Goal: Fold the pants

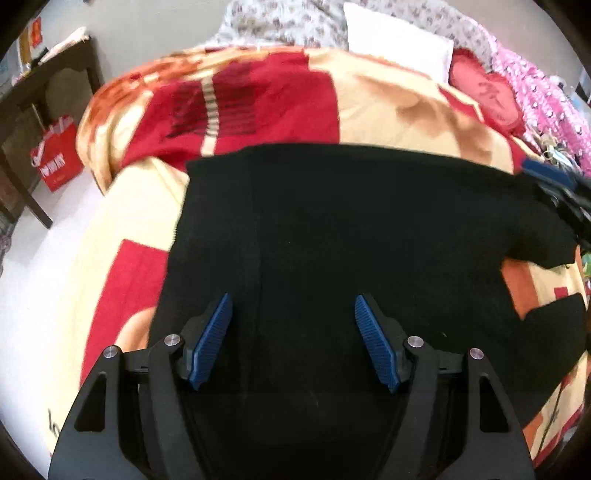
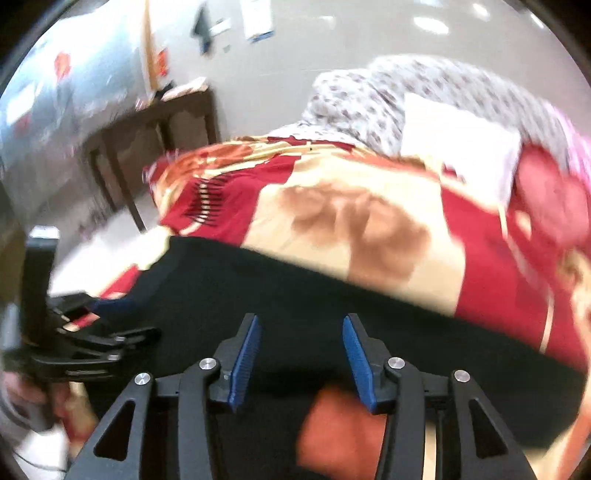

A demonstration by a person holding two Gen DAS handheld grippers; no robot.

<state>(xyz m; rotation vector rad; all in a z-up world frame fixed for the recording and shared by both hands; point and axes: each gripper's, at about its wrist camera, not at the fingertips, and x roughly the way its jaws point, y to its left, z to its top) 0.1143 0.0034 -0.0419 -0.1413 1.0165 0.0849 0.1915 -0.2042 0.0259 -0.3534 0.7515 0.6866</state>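
Black pants (image 1: 351, 229) lie flat on a red and cream patterned blanket (image 1: 388, 107) on a bed. My left gripper (image 1: 293, 306) hovers over the near part of the pants, open and empty. My right gripper (image 2: 301, 325) is open and empty above the right side of the pants (image 2: 295, 288). The right gripper also shows at the right edge of the left wrist view (image 1: 561, 184). The left gripper shows at the left of the right wrist view (image 2: 92, 339).
A white pillow (image 1: 399, 40), a floral quilt (image 1: 280, 22) and a pink cloth (image 1: 546, 96) lie at the far end of the bed. A dark wooden table (image 1: 40, 96) and a red bag (image 1: 59, 155) stand on the floor to the left.
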